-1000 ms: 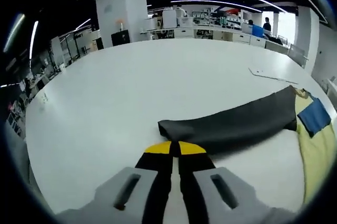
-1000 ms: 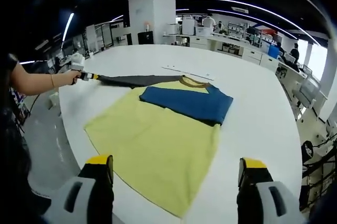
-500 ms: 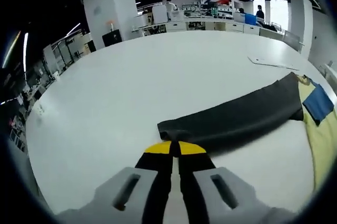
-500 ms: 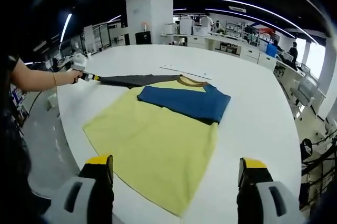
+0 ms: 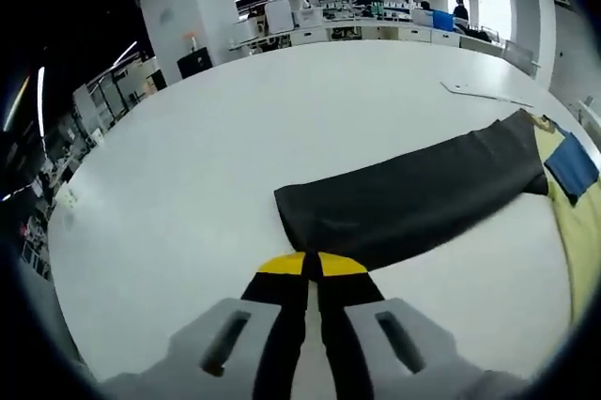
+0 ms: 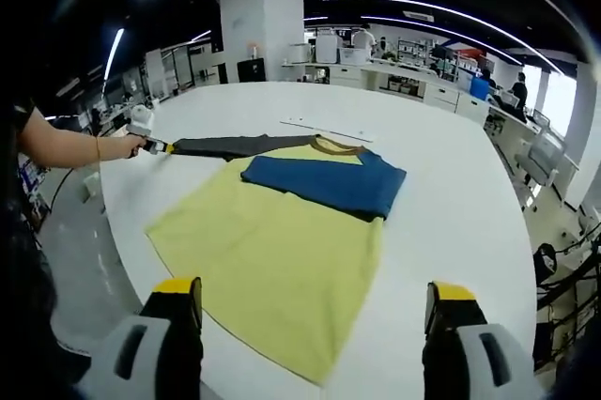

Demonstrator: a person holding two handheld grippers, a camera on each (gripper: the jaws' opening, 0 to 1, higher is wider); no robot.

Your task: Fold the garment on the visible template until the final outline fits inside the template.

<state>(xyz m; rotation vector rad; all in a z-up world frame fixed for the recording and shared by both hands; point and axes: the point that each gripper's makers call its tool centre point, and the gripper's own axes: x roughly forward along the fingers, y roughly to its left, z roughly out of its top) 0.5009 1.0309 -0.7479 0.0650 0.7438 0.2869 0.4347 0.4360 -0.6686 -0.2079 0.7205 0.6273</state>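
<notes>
Your left gripper (image 5: 311, 264) is pinched on the dark sleeve (image 5: 404, 198) cuff — stretched flat for folding — right gripper (image 6: 315, 299) gapes empty over the yellow shirt (image 6: 272, 269).

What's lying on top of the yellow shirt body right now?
A blue sleeve lies folded across the upper part of the yellow shirt body, just below the brown collar. The yellow fabric beneath that sleeve is covered, so I cannot tell how flat it lies.

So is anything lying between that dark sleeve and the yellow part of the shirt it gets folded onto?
Nothing visible does. The dark sleeve, pinched at its cuff by the left gripper, stretches over bare white table, and the yellow body carries only the folded blue sleeve.
</notes>
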